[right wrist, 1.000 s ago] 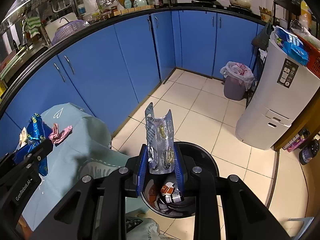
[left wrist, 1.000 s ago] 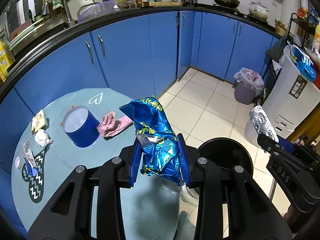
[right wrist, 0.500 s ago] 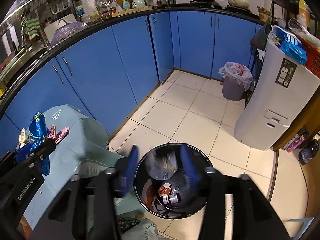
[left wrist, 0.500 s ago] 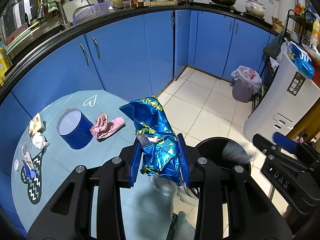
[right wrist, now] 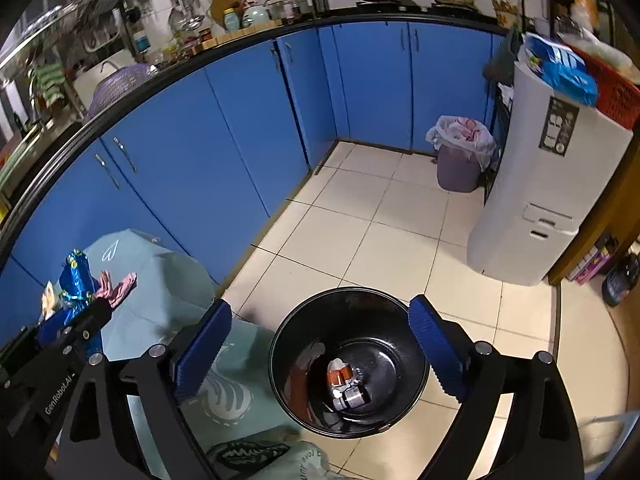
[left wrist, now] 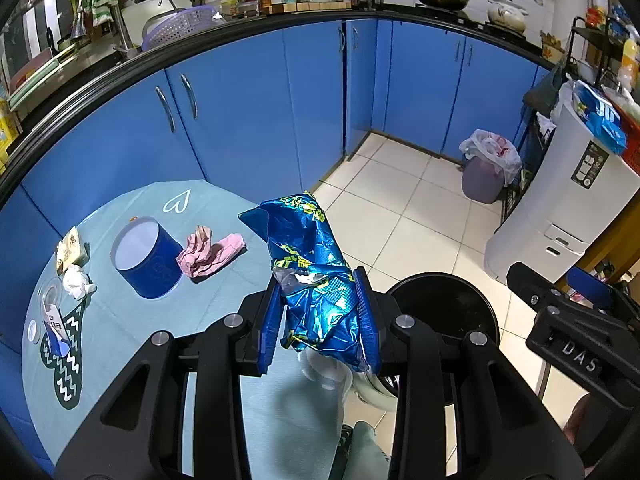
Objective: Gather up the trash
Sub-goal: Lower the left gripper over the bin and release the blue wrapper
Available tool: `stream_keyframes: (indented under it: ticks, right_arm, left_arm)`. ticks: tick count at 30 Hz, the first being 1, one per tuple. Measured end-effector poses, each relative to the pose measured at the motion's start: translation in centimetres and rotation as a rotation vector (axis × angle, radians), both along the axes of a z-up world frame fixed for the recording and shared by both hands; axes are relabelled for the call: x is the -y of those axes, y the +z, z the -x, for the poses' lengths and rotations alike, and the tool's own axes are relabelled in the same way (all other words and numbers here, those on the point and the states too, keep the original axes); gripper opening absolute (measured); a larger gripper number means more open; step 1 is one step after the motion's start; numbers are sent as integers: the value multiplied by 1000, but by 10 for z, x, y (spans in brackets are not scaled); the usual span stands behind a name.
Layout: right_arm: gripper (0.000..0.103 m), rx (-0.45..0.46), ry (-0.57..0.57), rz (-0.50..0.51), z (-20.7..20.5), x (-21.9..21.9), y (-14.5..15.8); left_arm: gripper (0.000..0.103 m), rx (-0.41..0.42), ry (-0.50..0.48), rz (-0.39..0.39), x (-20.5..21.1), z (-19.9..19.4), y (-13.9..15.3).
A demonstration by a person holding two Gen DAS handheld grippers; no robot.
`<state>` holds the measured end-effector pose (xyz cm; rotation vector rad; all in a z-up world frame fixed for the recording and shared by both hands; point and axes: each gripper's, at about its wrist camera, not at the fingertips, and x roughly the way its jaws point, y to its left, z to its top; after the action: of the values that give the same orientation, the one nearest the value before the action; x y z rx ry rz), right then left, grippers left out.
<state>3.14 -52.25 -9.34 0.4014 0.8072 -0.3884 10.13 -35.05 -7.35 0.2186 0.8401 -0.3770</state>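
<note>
My left gripper is shut on a crumpled blue snack bag, held above the table edge beside the black trash bin. My right gripper is wide open and empty, directly above the black bin, which holds several pieces of trash. On the round teal table lie a pink crumpled wrapper, a white paper ball, a small yellow packet and a small carton. The snack bag also shows in the right wrist view.
A blue round tin stands on the table. Blue cabinets run along the back. A lined purple bin and a white appliance stand at the right on the tiled floor.
My right gripper opened and let go of the silver blister pack, which dropped into the black bin. My left gripper still holds the blue snack bag, shifted slightly towards the bin.
</note>
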Motion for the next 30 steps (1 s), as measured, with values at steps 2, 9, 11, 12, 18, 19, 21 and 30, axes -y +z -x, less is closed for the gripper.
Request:
stream_keyframes:
  ticks: [2, 9, 11, 12, 18, 19, 21, 30]
  right_arm:
    - [88, -4, -11, -3, 2, 3, 0]
    - [88, -3, -61, 25, 14, 15, 3]
    - [88, -9, -88, 47, 18, 19, 5]
    - [88, -12, -99, 61, 20, 21, 6]
    - [88, -15, -153, 99, 32, 35, 9]
    - [88, -18, -165, 106, 34, 37, 10]
    - [88, -22, -179, 108, 37, 41, 10]
    - [88, -21, -221, 94, 45, 54, 10]
  left_arm:
    - [35, -3, -10, 0, 2, 1, 0]
    - [35, -11, -72, 15, 22, 5, 3]
    - [35, -11, -95, 19, 32, 7, 4]
    - [35, -12, -107, 21, 37, 9, 5]
    - [37, -12, -148, 25, 59, 14, 10]
    - [37, -17, -154, 25, 64, 14, 10]
    - [37, -25, -161, 30, 71, 13, 11]
    - [99, 3, -122, 74, 78, 11, 23]
